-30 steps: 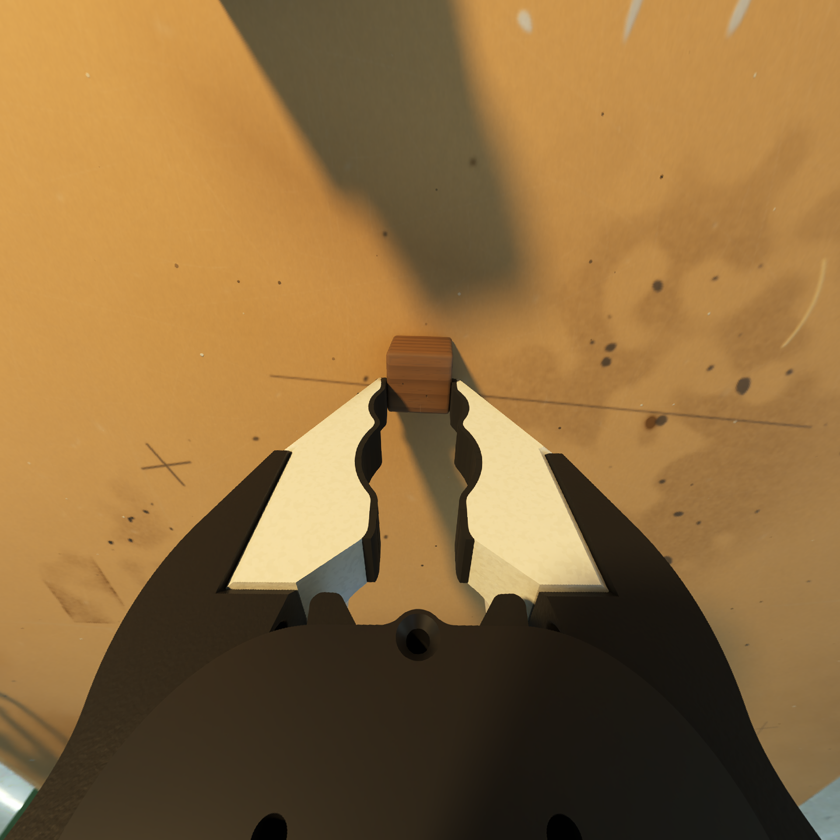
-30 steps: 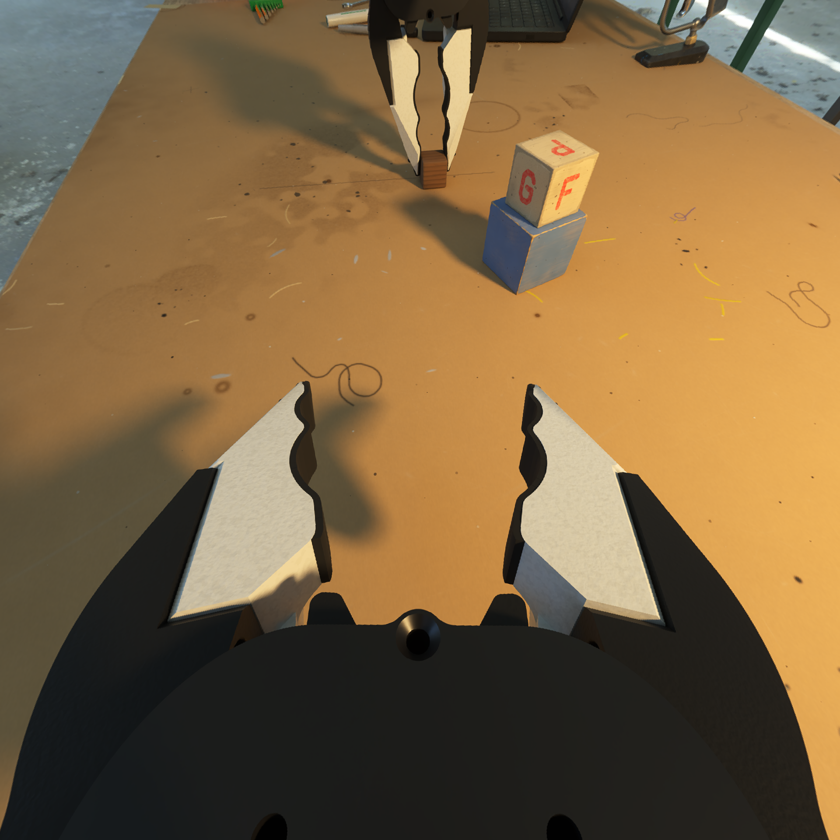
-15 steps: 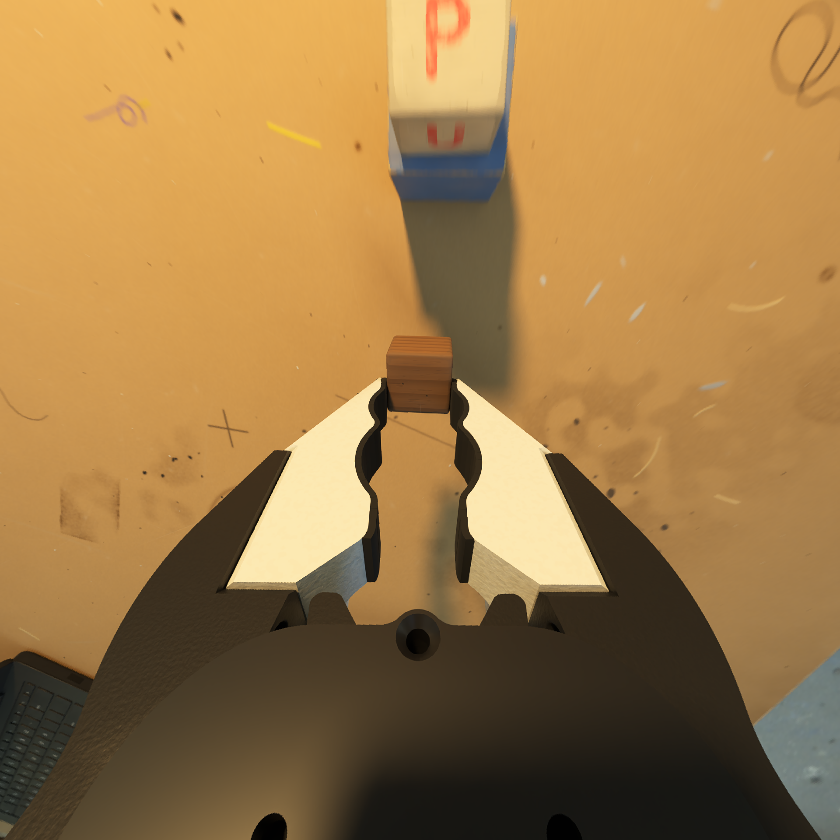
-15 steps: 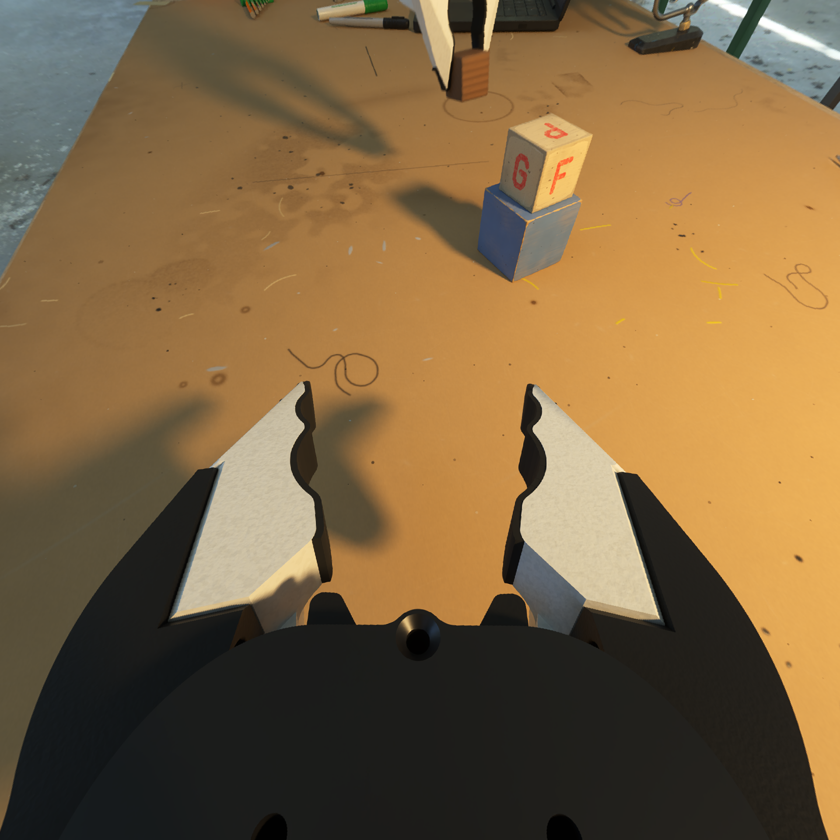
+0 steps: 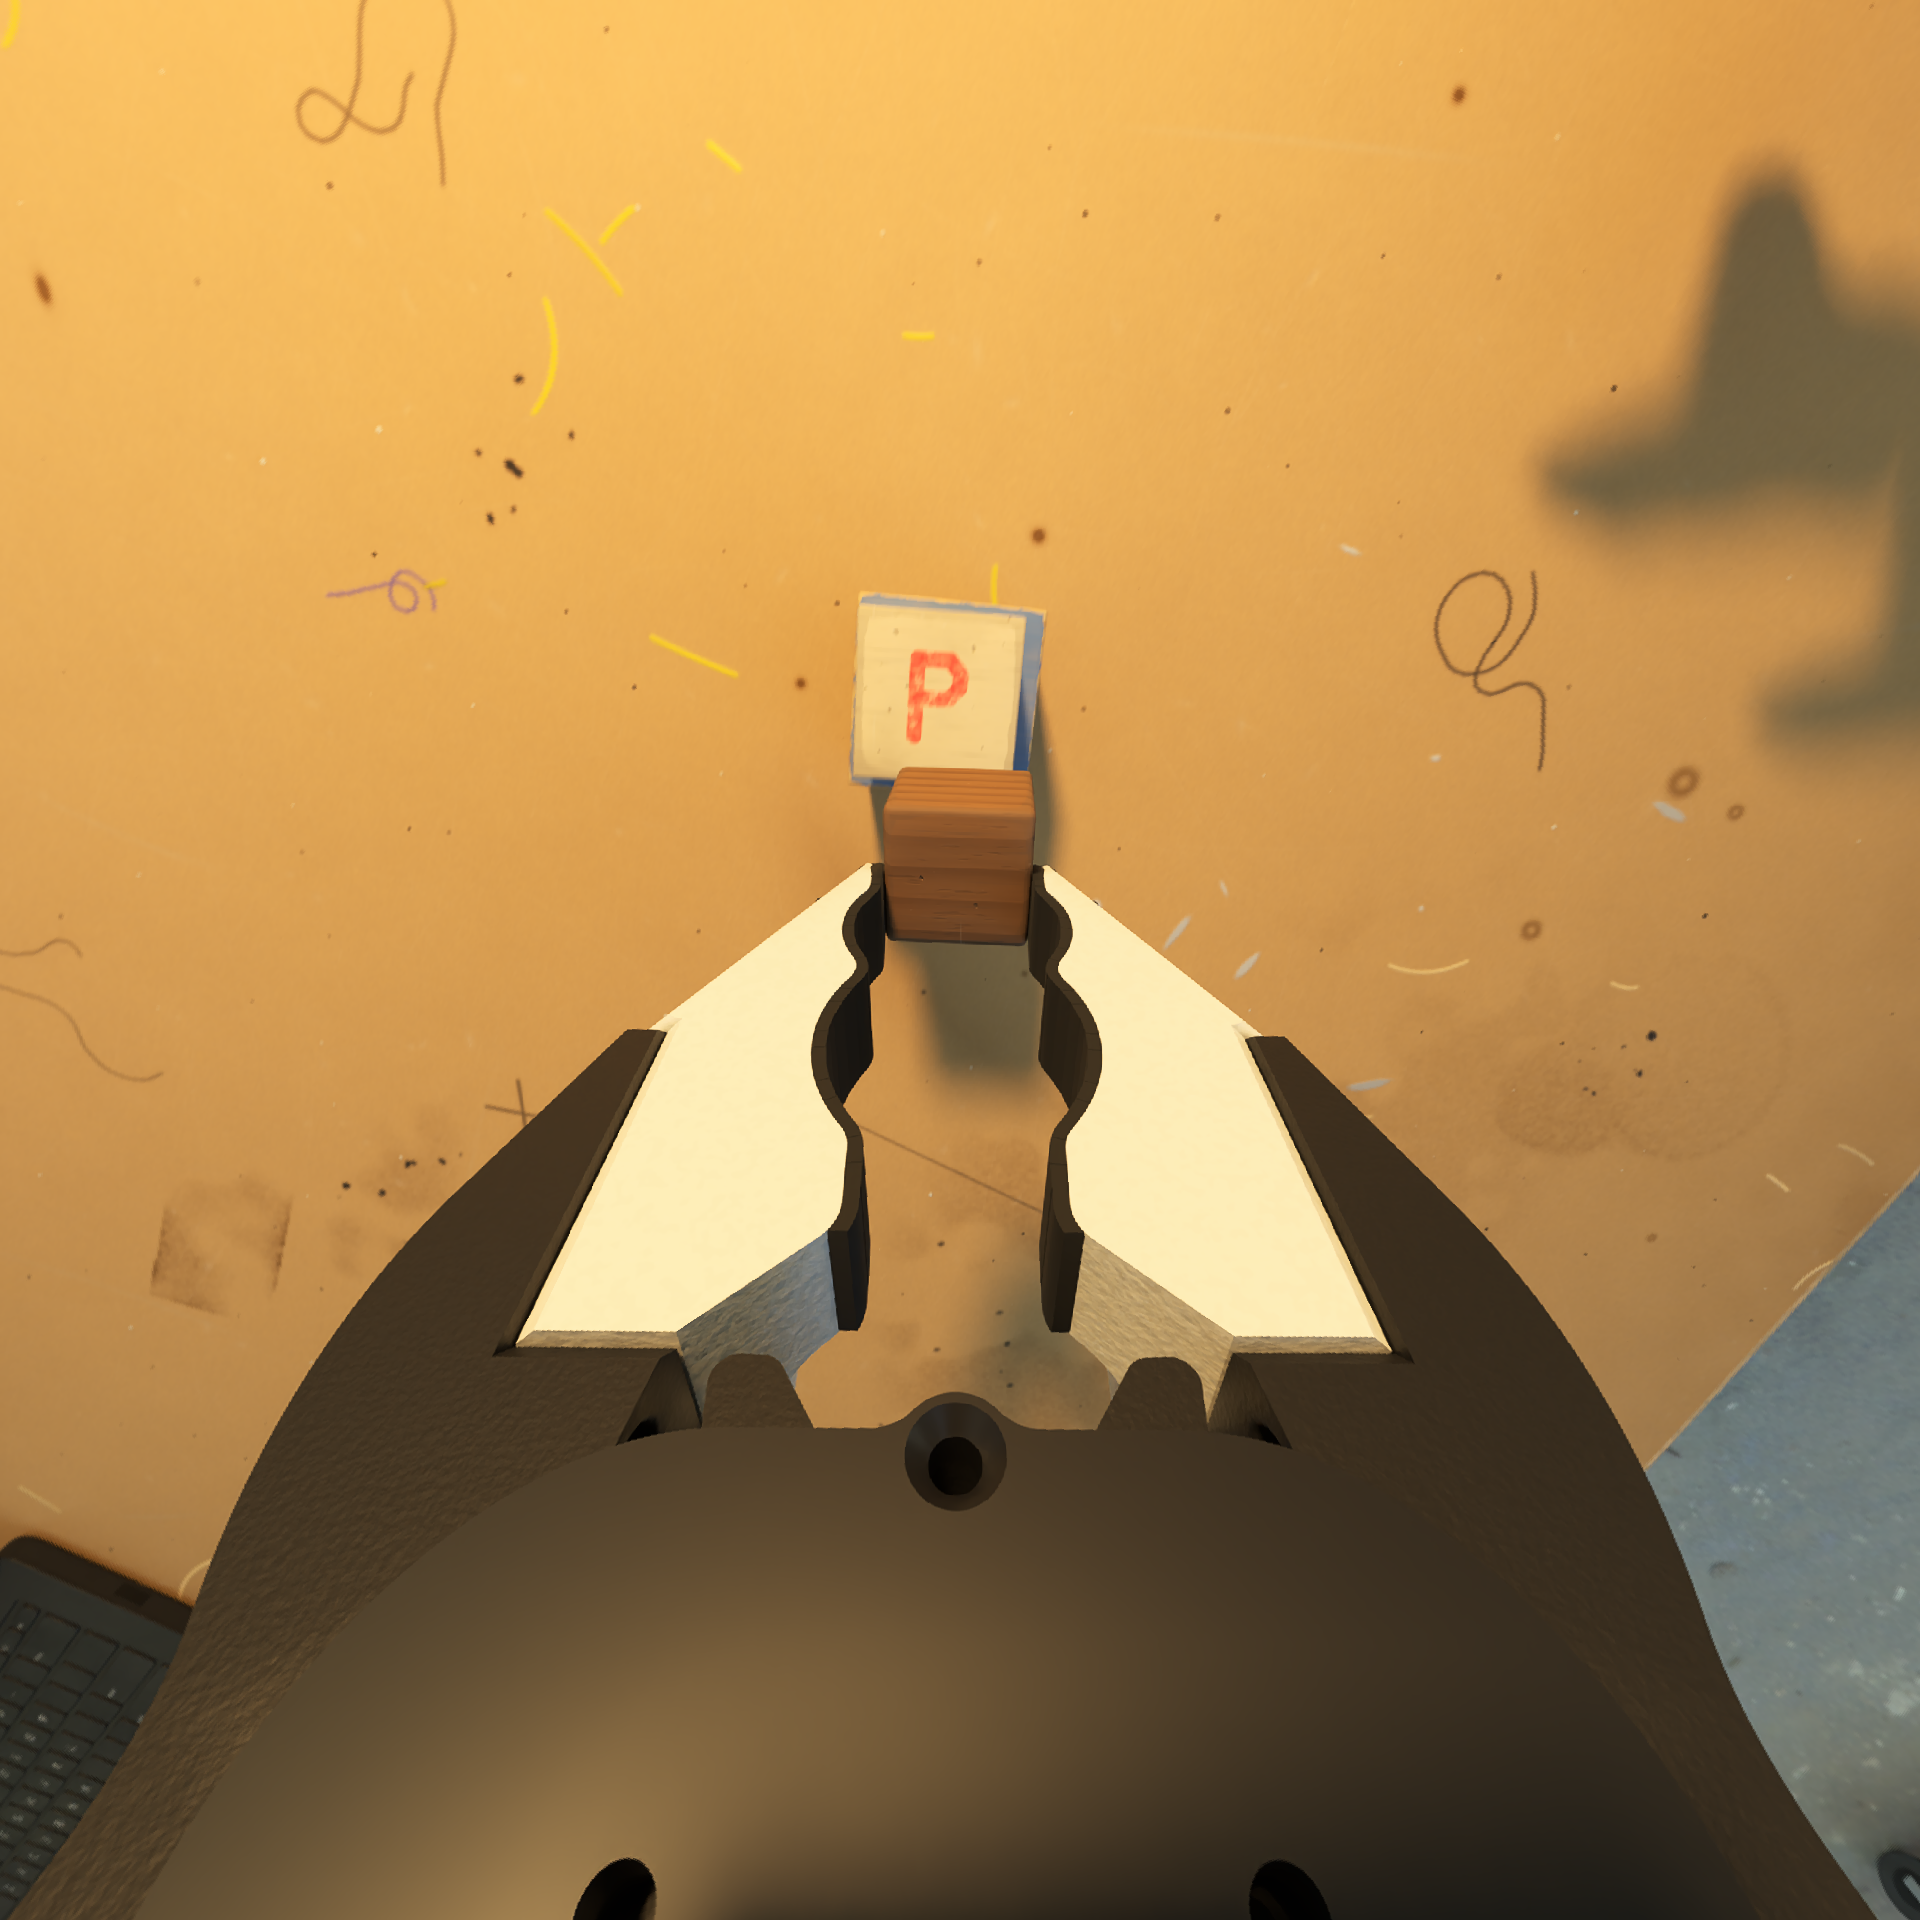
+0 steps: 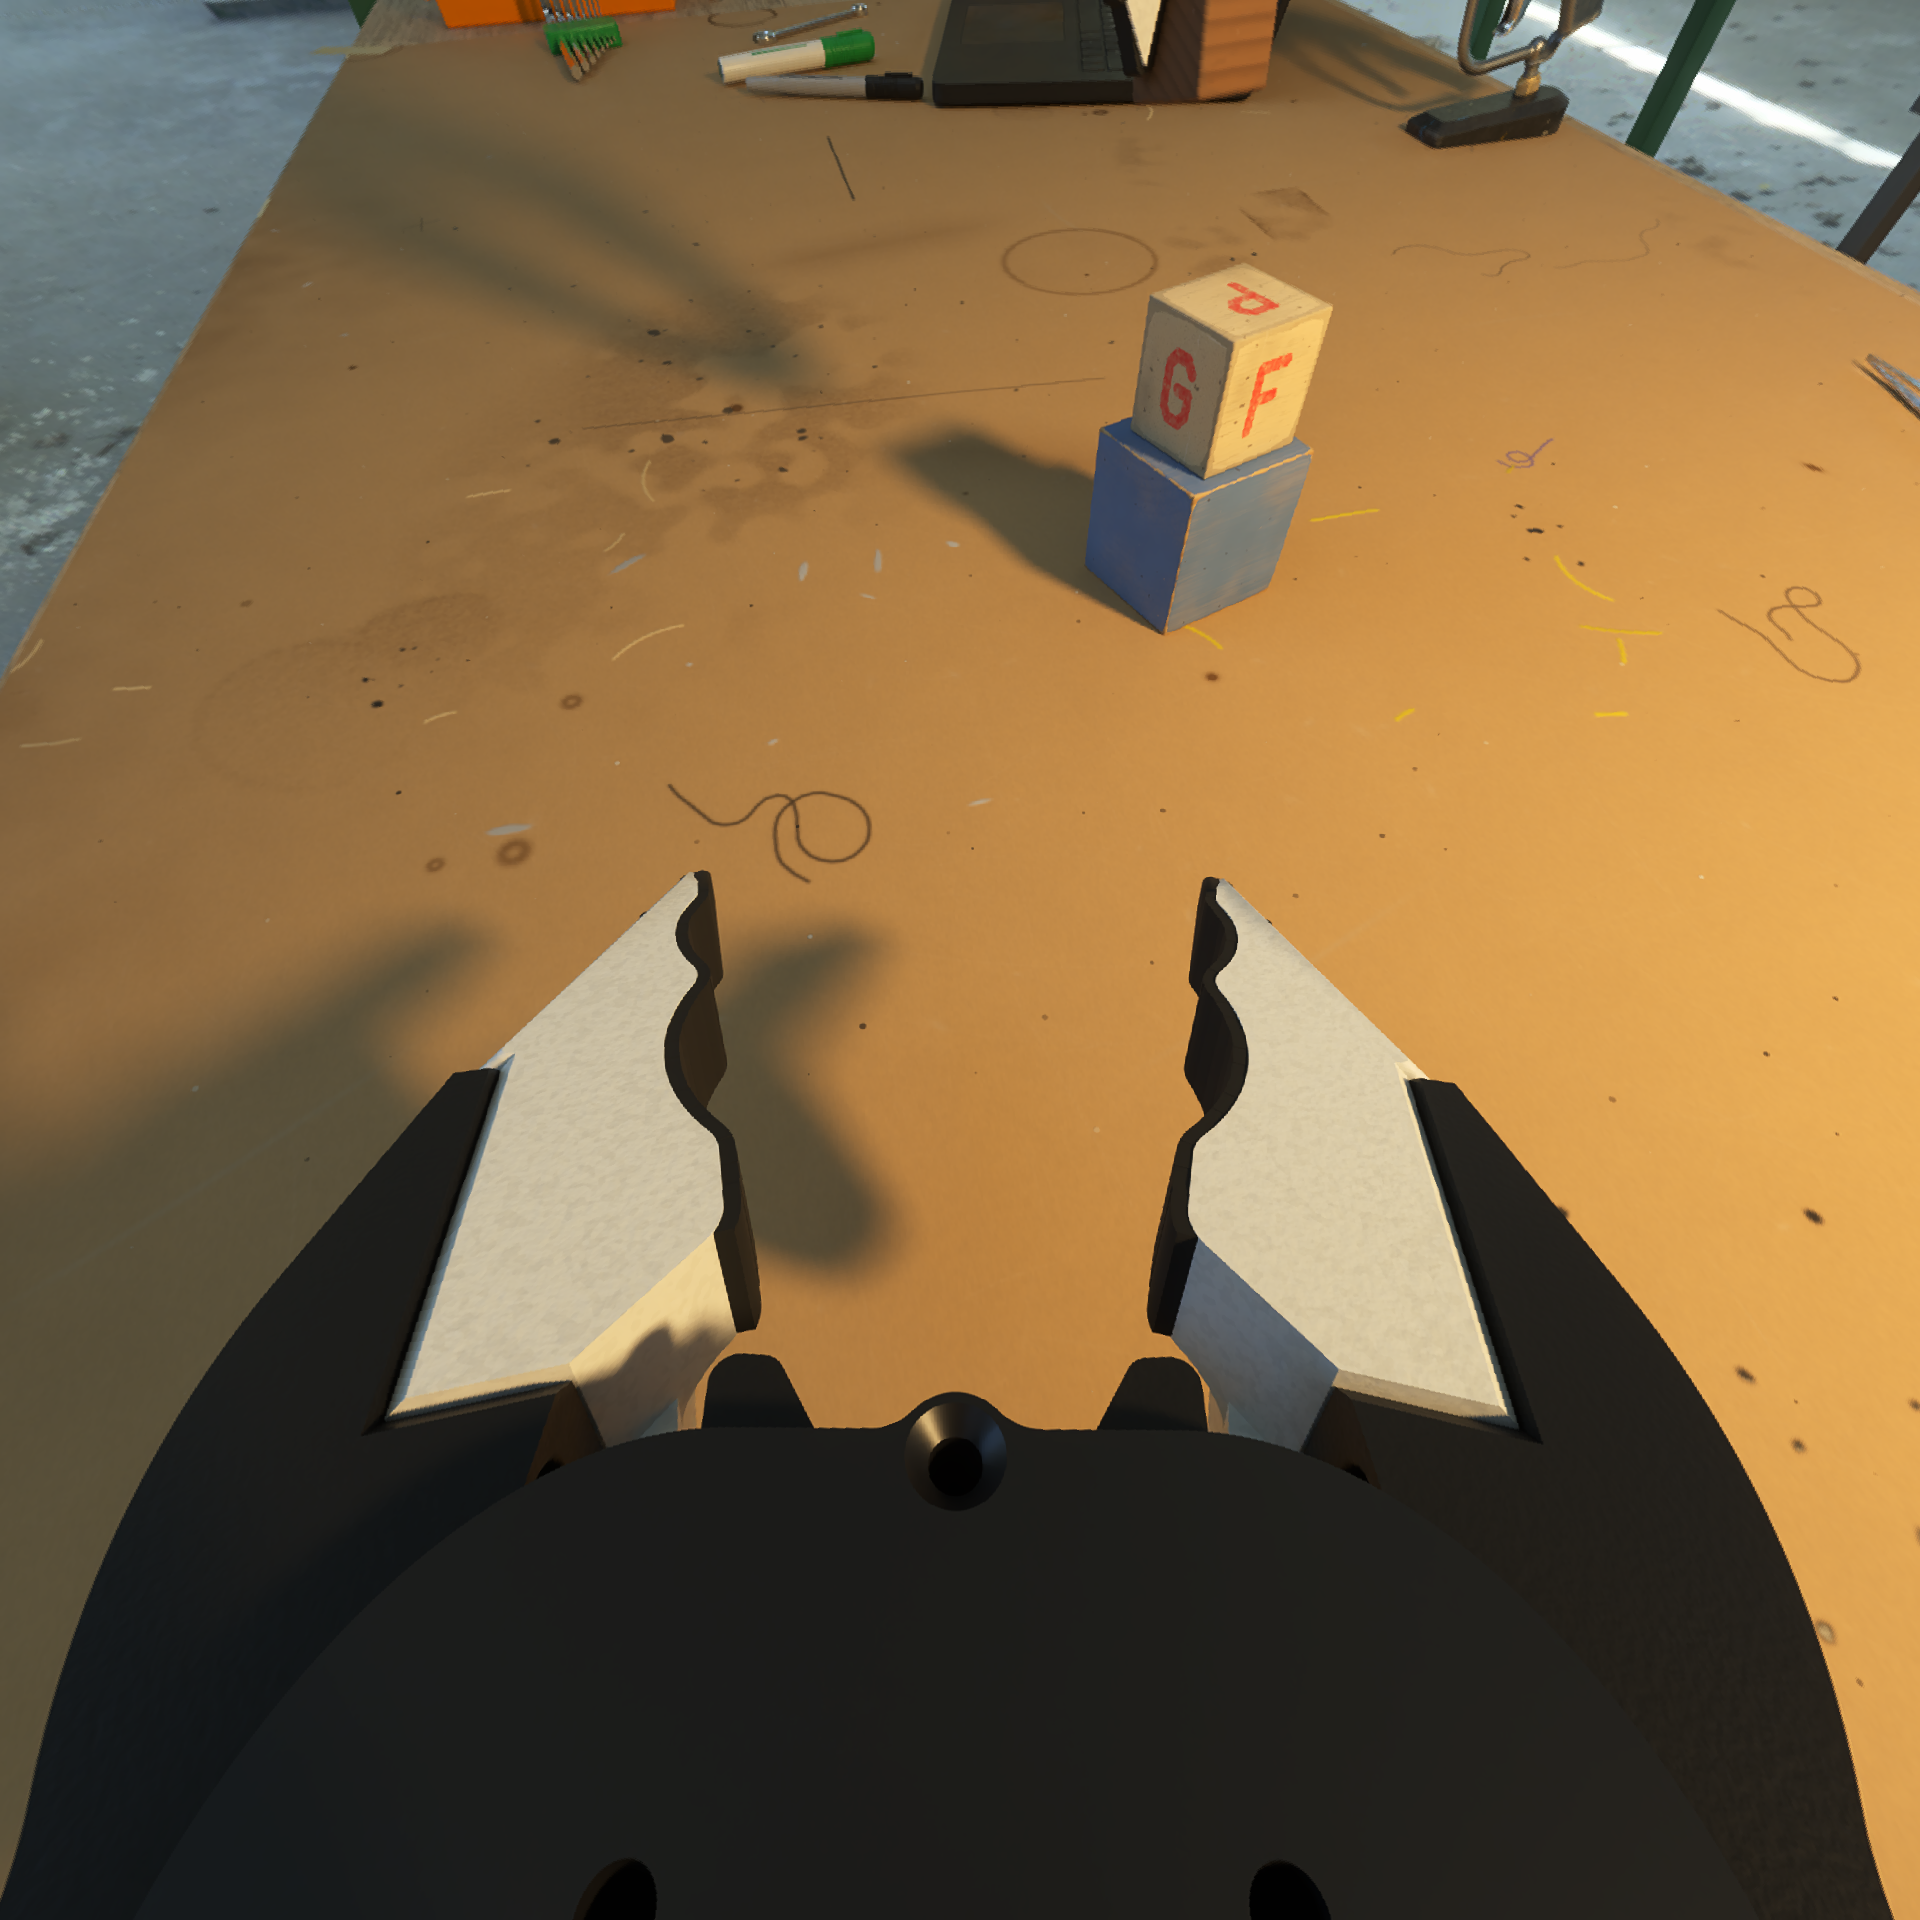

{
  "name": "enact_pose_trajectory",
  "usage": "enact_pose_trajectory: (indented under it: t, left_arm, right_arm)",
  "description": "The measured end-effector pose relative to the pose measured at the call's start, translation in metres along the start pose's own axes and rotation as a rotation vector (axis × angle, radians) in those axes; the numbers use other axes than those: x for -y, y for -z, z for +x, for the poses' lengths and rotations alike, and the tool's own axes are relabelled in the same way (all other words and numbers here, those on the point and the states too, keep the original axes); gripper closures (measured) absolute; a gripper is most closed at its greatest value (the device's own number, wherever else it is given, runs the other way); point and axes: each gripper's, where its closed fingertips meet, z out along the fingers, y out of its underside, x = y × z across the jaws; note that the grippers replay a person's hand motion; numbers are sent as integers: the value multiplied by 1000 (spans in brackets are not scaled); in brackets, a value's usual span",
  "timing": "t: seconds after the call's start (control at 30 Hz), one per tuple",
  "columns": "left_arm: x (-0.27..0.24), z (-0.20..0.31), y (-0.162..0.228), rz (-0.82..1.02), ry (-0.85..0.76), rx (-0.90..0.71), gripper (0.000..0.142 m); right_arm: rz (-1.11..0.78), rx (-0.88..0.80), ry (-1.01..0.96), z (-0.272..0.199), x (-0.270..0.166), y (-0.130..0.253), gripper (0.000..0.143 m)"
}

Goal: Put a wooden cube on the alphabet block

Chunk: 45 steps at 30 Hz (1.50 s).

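Note:
My left gripper (image 5: 956,883) is shut on a small brown wooden cube (image 5: 958,852) and holds it high above the table, looking straight down. Just beyond the cube lies the pale alphabet block with red letters (image 5: 938,688), seen from above; it sits on a blue block whose edge shows (image 5: 1032,675). In the right wrist view the alphabet block (image 6: 1229,366) stands on the blue block (image 6: 1195,525), and the held cube (image 6: 1216,47) shows at the top edge, well above them. My right gripper (image 6: 954,883) is open and empty, low over the table, nearer than the stack.
At the table's far end lie a dark laptop (image 6: 1029,52), a green-capped marker (image 6: 795,57), a black pen (image 6: 831,87), green bits (image 6: 582,40) and a clamp stand (image 6: 1496,104). A laptop corner (image 5: 62,1704) and floor (image 5: 1808,1455) show in the left wrist view.
My left gripper has risen and moved over toward the stack with the cube; the alphabet block's top now lies just beyond the cube. The right gripper has hardly moved.

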Motion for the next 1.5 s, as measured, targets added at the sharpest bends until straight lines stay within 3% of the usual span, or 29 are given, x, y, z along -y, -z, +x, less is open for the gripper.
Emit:
enact_pose_trajectory:
  t: [0.6,1.23,1.3,1.5]
  left_arm:
    - [17,0,-38,-86,-34,-31,116]
    - [14,-4,-42,-108,-76,-16,115]
    - [13,-9,-40,-104,-77,12,97]
    - [-20,-30,2,-64,-109,142,73]
  right_arm:
    - [7,-8,-21,4,-9,7,52]
    - [3,-1,-30,6,-11,5,51]
    - [13,-3,-30,7,-9,5,51]
    - [24,-7,-22,4,-8,8,50]
